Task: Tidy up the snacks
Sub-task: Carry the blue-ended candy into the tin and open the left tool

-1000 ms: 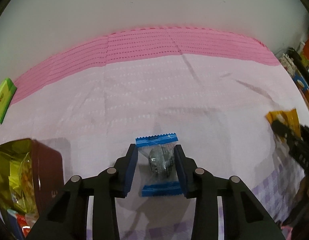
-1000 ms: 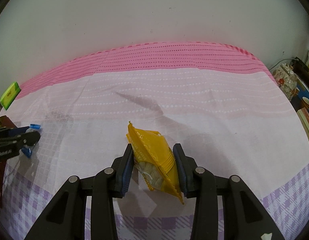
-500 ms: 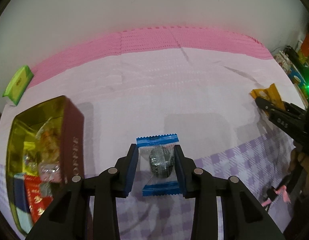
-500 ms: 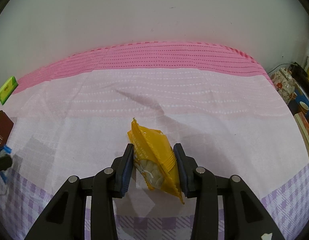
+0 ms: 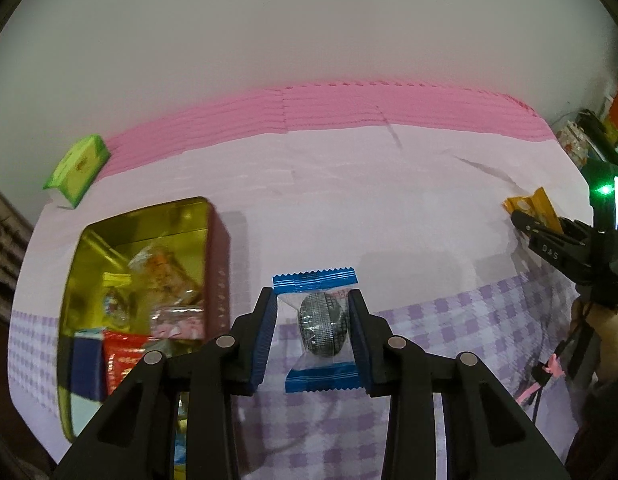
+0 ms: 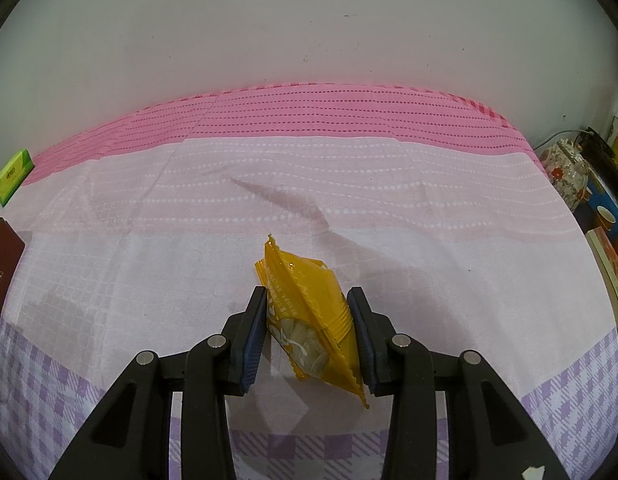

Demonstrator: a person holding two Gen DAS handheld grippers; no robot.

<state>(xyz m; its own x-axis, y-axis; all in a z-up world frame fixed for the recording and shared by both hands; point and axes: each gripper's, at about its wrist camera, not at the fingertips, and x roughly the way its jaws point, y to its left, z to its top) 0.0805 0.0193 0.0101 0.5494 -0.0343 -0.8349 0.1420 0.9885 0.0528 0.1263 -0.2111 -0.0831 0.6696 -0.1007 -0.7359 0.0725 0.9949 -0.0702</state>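
pink cloth (image 5: 389, 200) over table. left gripper (image 5: 313, 330) pinching blue candy (image 5: 320, 330), long axis pointing away; open tin (image 5: 219, 240) just left, nearer this hand. right gripper (image 6: 307, 330) clamped on yellow packet (image 6: 309, 312), well apart from tin.

I'm over a table (image 6: 449, 208) spread with a cloth (image 6: 269, 184): a deep pink band runs along its far edge, pale pink with dotted white lines fills the middle, and a lilac check sits nearest me. A long crease (image 6: 281, 198) cuts slantwise across the pale part. Behind it I've got a plain off-white wall (image 6: 309, 32), lightly scuffed. Off to my right, past the table's edge, there's a flowered ceramic jar (image 6: 567, 170), stacked books (image 6: 611, 276) and a cable. The light is dim and soft.
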